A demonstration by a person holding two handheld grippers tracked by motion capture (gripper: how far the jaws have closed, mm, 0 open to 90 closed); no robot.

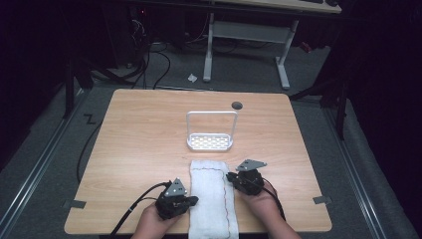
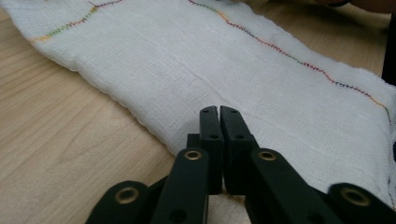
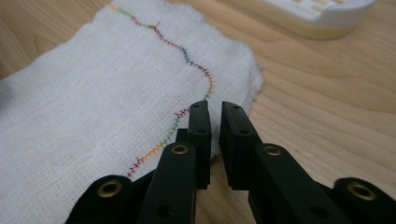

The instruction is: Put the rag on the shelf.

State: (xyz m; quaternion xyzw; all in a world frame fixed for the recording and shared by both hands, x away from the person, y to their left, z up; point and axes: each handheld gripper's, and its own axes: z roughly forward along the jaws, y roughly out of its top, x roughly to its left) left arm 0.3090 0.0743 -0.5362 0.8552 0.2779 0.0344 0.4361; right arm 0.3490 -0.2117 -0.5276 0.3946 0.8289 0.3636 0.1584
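White cloth between our two grippers, near edge of a pale wooden table.

White gauze-like cloth (image 1: 213,196), folded long with a wavy multicoloured stitch line near its right side, lies flat on the table (image 1: 139,149), and its near end is cut off by the bottom of the high view. At its left edge we hold the left gripper (image 2: 219,111), jaws almost together with only a thin slit between them and nothing in it, tips over the cloth. At the right edge sits the right gripper (image 3: 215,106), jaws a narrow gap apart, also empty, tips just above the stitching. Beyond the cloth stands a white rack (image 1: 211,130) with a hoop handle. We can read no writing; the floor behind is too dark to make out.
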